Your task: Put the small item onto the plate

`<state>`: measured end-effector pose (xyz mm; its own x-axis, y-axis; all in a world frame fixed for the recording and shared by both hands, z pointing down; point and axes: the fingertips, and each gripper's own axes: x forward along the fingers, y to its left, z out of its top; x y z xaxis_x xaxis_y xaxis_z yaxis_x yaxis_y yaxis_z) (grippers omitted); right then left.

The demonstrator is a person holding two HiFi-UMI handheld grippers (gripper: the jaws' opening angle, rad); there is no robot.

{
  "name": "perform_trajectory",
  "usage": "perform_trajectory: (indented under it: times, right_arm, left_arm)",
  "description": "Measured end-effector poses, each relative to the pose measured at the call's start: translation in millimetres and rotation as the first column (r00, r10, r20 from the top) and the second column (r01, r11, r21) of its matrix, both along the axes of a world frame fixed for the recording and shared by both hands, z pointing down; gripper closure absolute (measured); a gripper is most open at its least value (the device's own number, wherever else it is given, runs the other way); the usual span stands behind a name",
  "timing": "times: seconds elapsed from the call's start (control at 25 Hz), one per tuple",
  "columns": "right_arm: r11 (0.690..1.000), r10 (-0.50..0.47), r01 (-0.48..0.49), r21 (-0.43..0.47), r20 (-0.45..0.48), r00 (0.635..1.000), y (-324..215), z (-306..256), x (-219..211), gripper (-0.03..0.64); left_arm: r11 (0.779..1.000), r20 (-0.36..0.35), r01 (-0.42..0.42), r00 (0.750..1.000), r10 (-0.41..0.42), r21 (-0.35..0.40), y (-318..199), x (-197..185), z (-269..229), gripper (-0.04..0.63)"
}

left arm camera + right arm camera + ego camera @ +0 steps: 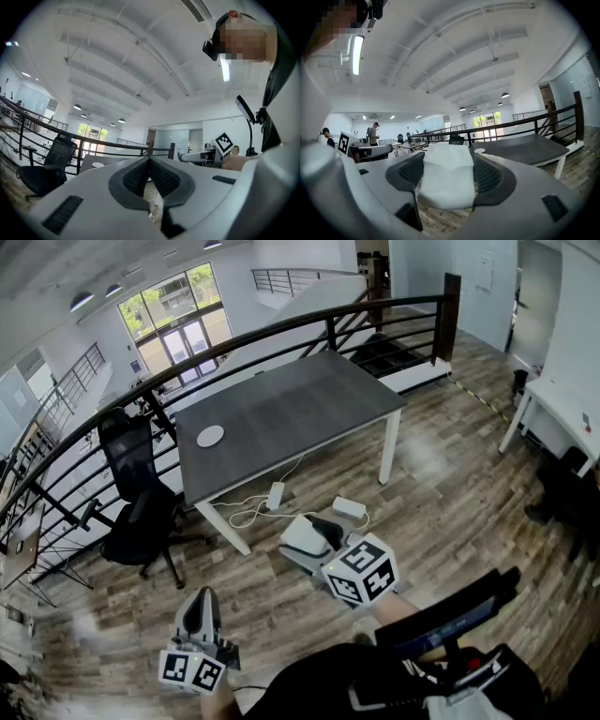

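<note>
A small round white plate point(210, 436) lies near the left end of the dark grey table point(300, 409). My right gripper point(302, 538) hangs over the wooden floor in front of the table, shut on a white, soft-looking small item point(445, 180) that fills the gap between its black pads. In the right gripper view the plate point(479, 150) shows far beyond the item. My left gripper point(201, 601) is lower left, near my body, its jaws shut with nothing between them. In the left gripper view the plate point(97, 164) is a distant white spot on the table.
A black office chair point(141, 502) stands left of the table. A dark railing point(281, 334) runs behind it. A power strip and white cables point(277, 495) lie on the floor under the table's front edge. A white desk point(558, 409) is at the right.
</note>
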<state>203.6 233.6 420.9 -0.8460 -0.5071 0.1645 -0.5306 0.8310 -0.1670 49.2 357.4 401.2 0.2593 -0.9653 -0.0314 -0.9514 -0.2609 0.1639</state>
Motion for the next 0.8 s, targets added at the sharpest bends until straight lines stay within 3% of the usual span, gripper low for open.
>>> perform_trajectory:
  times: [0.8]
  right_arm:
    - [1.000, -0.002, 0.002, 0.007, 0.002, 1.000, 7.1, -3.1, -8.7, 0.285]
  left_arm:
    - [1.000, -0.005, -0.014, 1.000, 0.014, 0.001, 3.7, -0.6, 1.3, 0.592]
